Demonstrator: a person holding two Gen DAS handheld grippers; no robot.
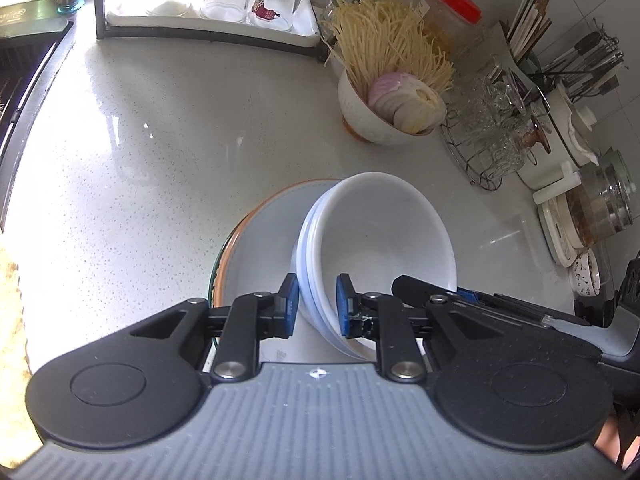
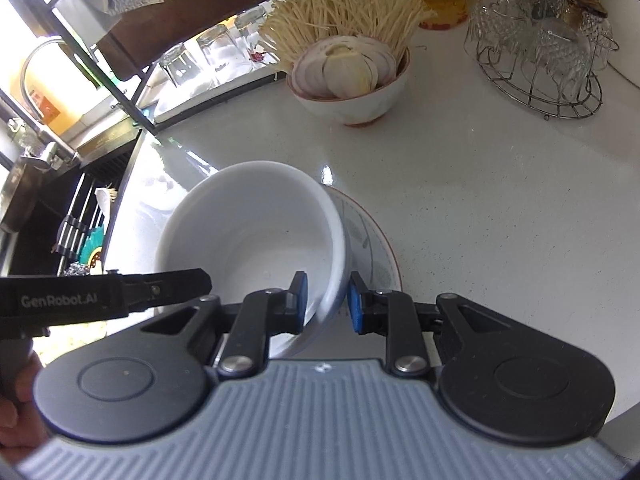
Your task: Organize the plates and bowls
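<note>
Left wrist view: the left gripper (image 1: 318, 306) has its fingers clamped on the near rim of nested glossy white ceramic bowls (image 1: 380, 236), tilted above orange-rimmed plates (image 1: 260, 220) on the speckled white tabletop (image 1: 160, 140). Right wrist view: the right gripper (image 2: 326, 302) pinches the opposite rim, apparently sharing the weight to set the stack down steadily on the plates.

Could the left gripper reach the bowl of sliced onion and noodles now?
Probably not yet: the left gripper has its jaws clamped on the stacked white bowls. The speckled white countertop toward the bowl of sliced onion and noodles looks clear.
</note>
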